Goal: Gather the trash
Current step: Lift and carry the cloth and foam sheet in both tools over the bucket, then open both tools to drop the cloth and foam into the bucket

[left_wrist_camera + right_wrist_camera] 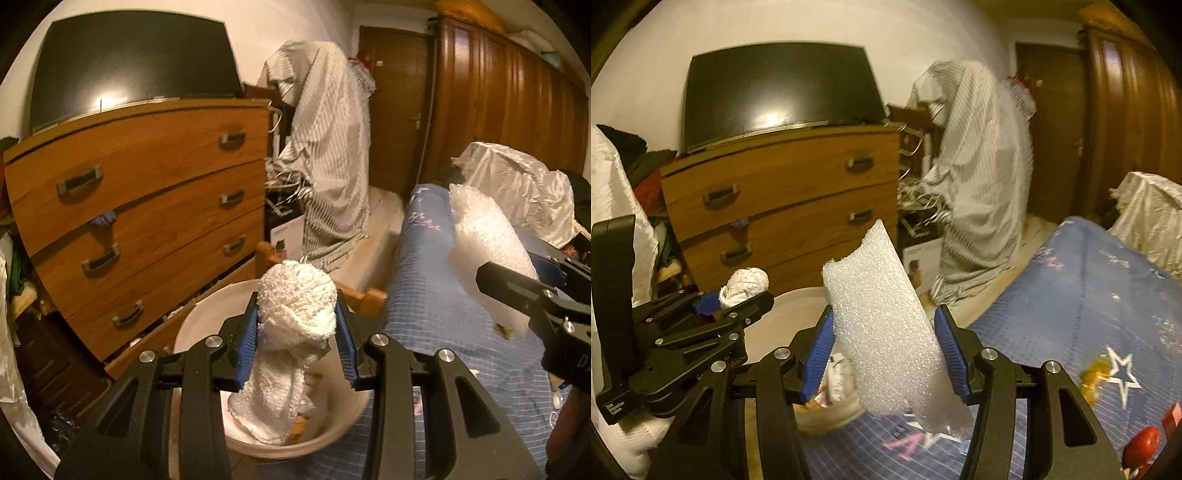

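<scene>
My left gripper (297, 325) is shut on a crumpled white paper towel (295, 314) and holds it over a white bin (195, 325) that stands beside the bed. The towel's tail hangs into the bin. My right gripper (886, 350) is shut on a white foam sheet (882, 325), held just right of the bin (790, 299), above the bed's edge. In the left wrist view the foam sheet (484, 254) and right gripper show at the right. In the right wrist view the left gripper (738, 295) with the paper towel (744, 282) shows at the left. Some trash lies in the bin.
A wooden chest of drawers (147, 192) with a TV (129, 62) on top stands behind the bin. A striped cloth (328, 147) drapes furniture beside it. The blue bedspread (1089, 295) carries small items, among them a red object (1145, 441). A wardrobe (498, 96) and door are far right.
</scene>
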The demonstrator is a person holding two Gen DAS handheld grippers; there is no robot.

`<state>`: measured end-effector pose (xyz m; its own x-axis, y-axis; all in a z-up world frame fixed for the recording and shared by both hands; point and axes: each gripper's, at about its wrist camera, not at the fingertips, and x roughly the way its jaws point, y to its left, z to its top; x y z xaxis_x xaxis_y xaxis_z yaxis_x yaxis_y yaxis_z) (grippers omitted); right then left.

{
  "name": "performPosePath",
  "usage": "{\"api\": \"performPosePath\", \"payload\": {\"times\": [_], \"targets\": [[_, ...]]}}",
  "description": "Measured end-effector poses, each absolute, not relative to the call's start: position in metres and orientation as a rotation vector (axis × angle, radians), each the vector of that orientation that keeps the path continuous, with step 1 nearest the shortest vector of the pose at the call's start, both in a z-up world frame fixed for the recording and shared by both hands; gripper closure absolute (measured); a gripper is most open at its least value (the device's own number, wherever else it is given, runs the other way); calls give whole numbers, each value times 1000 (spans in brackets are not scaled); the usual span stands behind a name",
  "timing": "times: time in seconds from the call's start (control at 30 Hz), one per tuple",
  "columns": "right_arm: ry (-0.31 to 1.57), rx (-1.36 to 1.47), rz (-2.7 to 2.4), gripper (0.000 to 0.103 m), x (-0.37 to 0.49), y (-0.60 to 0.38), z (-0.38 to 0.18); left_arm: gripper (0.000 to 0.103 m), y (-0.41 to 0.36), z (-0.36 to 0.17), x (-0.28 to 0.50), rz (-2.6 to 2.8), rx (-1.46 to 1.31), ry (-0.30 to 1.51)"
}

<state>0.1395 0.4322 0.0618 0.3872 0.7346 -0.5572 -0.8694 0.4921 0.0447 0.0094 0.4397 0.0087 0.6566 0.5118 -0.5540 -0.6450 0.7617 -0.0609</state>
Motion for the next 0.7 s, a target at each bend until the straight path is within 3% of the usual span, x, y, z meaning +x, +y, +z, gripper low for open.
{"api": "performPosePath", "payload": {"times": [0.33,0.7], "targets": [[821,-435,1114,47,168,545,24,67,512,-22,21,618,-339,719],[1071,-540,1112,47,205,593,-27,67,548,-53,33,551,-411,846]]}}
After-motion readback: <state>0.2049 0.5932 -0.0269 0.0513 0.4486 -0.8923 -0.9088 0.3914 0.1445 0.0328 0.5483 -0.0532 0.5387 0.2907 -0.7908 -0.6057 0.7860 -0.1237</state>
